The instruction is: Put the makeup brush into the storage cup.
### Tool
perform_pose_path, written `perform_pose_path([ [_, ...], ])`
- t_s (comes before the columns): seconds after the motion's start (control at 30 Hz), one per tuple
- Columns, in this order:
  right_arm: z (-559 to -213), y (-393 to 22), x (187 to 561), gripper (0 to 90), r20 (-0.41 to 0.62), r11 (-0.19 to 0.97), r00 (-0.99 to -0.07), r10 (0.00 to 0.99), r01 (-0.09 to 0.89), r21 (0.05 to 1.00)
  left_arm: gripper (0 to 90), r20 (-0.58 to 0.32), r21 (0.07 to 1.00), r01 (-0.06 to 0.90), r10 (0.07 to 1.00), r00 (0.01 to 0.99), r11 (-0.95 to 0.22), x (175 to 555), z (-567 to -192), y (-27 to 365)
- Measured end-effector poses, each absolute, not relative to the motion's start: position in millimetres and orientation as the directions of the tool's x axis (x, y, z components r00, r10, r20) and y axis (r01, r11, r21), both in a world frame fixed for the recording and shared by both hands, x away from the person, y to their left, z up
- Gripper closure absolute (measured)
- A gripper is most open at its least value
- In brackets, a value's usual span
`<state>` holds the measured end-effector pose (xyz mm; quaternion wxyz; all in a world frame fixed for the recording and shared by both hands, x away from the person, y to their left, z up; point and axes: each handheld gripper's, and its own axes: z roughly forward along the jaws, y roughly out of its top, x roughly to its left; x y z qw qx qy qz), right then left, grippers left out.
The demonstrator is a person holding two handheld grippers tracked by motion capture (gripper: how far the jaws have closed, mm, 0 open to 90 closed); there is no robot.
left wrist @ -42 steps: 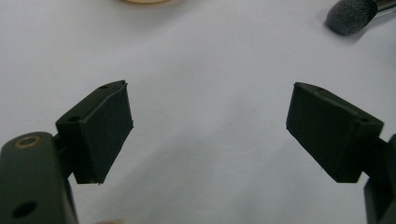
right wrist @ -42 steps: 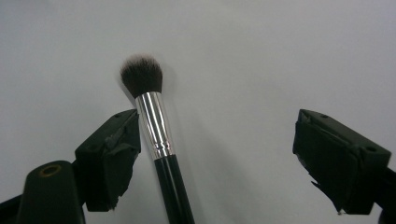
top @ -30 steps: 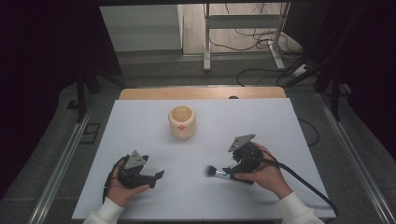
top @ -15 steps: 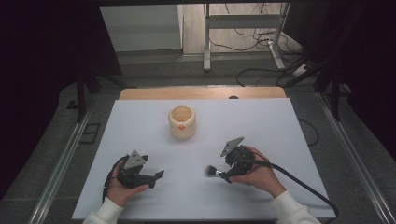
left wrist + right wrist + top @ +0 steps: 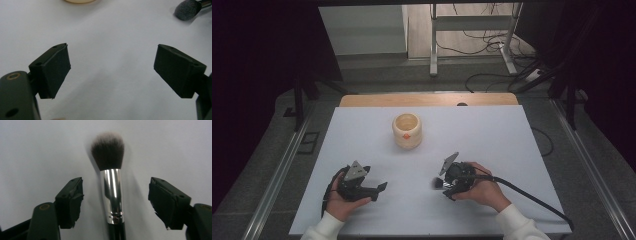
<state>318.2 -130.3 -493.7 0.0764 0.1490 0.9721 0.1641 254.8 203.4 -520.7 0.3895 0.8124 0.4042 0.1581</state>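
Two hand-held grippers work over the white surface (image 5: 492, 135), and the right hand-held gripper (image 5: 116, 202) has its jaws set either side of a makeup brush (image 5: 111, 182) that lies flat on the surface near the person's right hand, bristles pointing away from the jaws. Its jaws have just been closing, but gaps remain on both sides of the shiny metal ferrule, so nothing is clasped yet. I judge the brush light and easy to lift; the polished ferrule looks slippery and round, likely to roll or squirt out under a skewed pinch, while the bristle head is soft and would crush. The best hold seems to be squarely across the ferrule or the dark handle just behind it. The left hand-held gripper (image 5: 111, 72) rests with jaws spread wide and empty. A cream-coloured pot (image 5: 407, 131) stands well apart, farther up the surface.
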Motion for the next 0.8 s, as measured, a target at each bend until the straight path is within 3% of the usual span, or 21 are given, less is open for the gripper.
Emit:
perform_pose_path([
  [0.13, -496.3, -126.9, 317.5, 33.3, -0.094, 0.915, -0.948, 0.303, 0.262, 0.308, 14.2, -0.059, 0.762, 0.533, 0.779, 0.624, -0.369, 254.6, -520.6, 203.3],
  [0.3, -498.9, -124.8, 318.0, 44.8, -0.071, 0.928, -0.956, 0.285, 0.256, 0.270, 14.2, -0.058, 0.760, 0.534, 0.779, 0.625, -0.371, 254.5, -520.8, 203.1],
  [0.43, -498.4, -125.1, 318.6, 54.6, -0.042, 0.932, -0.963, 0.267, 0.247, 0.265, 14.2, -0.059, 0.759, 0.535, 0.779, 0.624, -0.371, 254.6, -520.8, 203.1],
  [0.57, -497.1, -125.6, 319.5, 70.0, -0.014, 0.939, -0.969, 0.245, 0.234, 0.252, 14.2, -0.058, 0.759, 0.535, 0.779, 0.624, -0.372, 254.7, -521.0, 202.9],
  [0.8, -496.4, -124.2, 319.7, 70.9, -0.019, 0.944, -0.972, 0.235, 0.223, 0.242, 14.2, -0.059, 0.760, 0.534, 0.779, 0.624, -0.370, 254.6, -520.8, 203.6],
])
